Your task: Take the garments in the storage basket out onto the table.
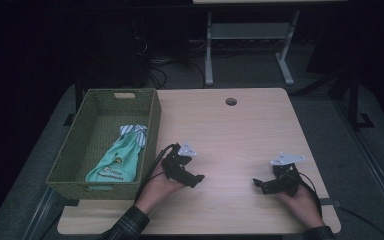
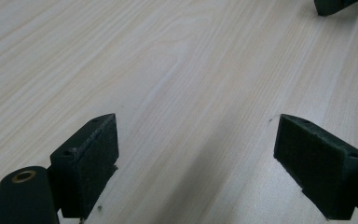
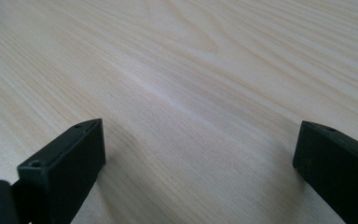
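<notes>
Pale wooden desk (image 1: 230,130): left gripper (image 1: 192,176) and right gripper (image 1: 260,184) rest near its front edge, fingers apart and empty; green garment (image 1: 117,160) lies in woven basket (image 1: 97,97) at left edge.

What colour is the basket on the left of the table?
The woven basket is olive green; it holds a mint-green pouch. The high view shows it best.

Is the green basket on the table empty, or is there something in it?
Not empty. The green basket holds a mint-green bundle of cloth with a striped end, lying along its right side in the high view.
</notes>
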`<move>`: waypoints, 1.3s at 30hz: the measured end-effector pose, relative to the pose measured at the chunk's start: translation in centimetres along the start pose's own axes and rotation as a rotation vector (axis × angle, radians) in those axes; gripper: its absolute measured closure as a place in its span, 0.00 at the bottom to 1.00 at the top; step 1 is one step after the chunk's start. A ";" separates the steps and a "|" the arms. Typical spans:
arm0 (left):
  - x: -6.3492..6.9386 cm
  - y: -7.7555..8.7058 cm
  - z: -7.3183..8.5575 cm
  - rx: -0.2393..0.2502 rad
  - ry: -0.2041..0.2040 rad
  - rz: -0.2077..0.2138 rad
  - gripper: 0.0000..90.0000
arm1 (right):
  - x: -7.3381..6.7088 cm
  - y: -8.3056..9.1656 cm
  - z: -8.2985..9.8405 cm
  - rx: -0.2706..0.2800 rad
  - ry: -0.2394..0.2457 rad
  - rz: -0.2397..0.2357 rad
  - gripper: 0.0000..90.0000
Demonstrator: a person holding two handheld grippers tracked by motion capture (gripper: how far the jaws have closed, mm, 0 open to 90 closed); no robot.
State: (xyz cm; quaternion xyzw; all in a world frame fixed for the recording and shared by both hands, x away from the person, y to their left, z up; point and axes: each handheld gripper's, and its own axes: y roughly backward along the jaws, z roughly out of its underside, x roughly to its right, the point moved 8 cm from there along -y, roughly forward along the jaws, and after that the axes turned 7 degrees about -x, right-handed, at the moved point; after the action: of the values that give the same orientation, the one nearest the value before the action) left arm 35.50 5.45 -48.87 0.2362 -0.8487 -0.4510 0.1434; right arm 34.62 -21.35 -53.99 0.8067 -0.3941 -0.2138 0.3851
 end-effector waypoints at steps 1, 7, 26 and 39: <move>0.0 0.2 -0.1 -0.002 0.001 0.002 0.15 | 0.0 0.0 0.0 0.000 -0.001 0.000 0.02; 0.0 0.9 -0.8 0.010 -0.007 0.008 0.15 | 0.0 0.0 0.0 0.000 -0.001 0.000 0.02; -0.1 2.7 -2.1 0.024 -0.024 0.018 0.15 | 0.0 0.0 0.0 0.000 -0.001 0.000 0.02; -0.4 3.6 -2.4 0.018 -0.026 0.036 0.15 | 0.0 0.0 0.0 0.002 -0.002 0.001 0.02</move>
State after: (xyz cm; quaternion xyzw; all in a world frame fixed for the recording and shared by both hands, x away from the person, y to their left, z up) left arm 35.96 5.66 -44.55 0.2165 -0.8585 -0.4437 0.1383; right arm 34.64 -21.34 -53.99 0.8068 -0.3950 -0.2138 0.3839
